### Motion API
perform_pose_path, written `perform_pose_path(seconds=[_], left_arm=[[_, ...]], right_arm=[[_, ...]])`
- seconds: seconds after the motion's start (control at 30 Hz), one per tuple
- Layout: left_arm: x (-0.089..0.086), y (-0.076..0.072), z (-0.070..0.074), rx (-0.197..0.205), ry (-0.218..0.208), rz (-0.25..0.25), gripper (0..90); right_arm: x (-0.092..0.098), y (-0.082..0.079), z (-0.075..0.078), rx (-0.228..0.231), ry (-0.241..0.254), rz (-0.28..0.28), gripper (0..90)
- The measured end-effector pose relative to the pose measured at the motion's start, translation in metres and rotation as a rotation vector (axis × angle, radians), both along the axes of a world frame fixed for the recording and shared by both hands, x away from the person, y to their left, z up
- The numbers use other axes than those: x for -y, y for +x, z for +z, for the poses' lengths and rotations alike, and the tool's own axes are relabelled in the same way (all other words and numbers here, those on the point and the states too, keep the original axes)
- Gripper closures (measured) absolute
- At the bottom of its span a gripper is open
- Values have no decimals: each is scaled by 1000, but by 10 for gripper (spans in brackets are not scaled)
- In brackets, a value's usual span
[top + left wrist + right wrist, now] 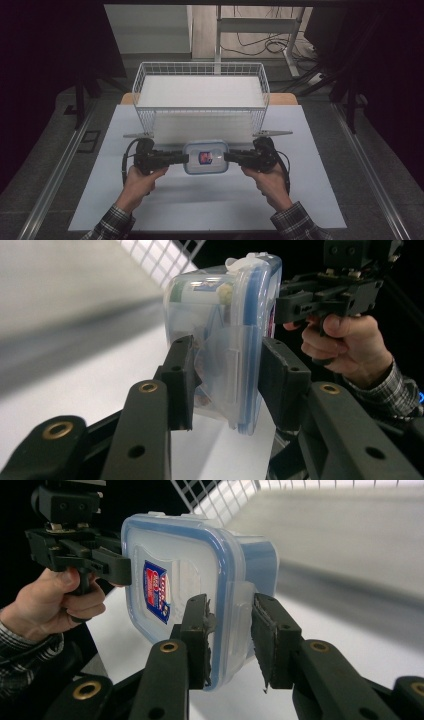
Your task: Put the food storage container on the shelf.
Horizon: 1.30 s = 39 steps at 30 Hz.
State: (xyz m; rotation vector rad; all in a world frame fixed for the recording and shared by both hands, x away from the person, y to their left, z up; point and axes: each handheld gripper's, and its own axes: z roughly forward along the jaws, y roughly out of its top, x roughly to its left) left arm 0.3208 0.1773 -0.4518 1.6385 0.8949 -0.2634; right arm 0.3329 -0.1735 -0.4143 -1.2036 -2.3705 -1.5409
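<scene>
Left jaws: your left gripper (225, 377) is clamped on one short end of the food container (225, 335), pads pressing the lid side and the base side.
Right jaws: your right gripper (230, 630) is clenched on the opposite end of the same box, over the side latch.
Container: it hangs between the two grippers, lid with the red and blue label facing up in the high view, off the white mat (210, 200) and just in front of the wire basket (200, 70).
Risk, slip: the walls are smooth plastic and each grip covers only a narrow end; if one hand rises faster than the other, the box may twist out.
Risk, latch: the right pads sit on the latch flap, so extra squeeze or a pull outward could pop it.
Risk, basket: its near rim is close ahead; too low a carry would knock the box against it.
Hands: your left hand (140, 177) and right hand (265, 177) are level with each other, grippers pointing inward, forearms coming up from the near edge.
</scene>
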Motion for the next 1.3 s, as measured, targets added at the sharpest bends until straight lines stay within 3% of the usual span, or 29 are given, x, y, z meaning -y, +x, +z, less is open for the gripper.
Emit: perform_pose_path(seconds=[0.27,0.47,0.6,0.77,1.1,1.3], left_arm=[[-11,23,37,20,-36,31,604],[-14,41,68,38,-29,56,604],[-12,51,82,41,-25,61,604],[-10,65,94,36,-36,64,604],[-13,97,110,30,-28,73,603],[-14,114,113,33,-48,89,603]], right_arm=[[-8,20,31,14,11,-2,678],[-13,41,60,22,33,-25,675],[-13,49,70,27,38,-36,675],[-13,63,87,35,48,-62,675],[-18,87,99,40,38,-105,676],[-23,103,108,51,27,-132,678]])
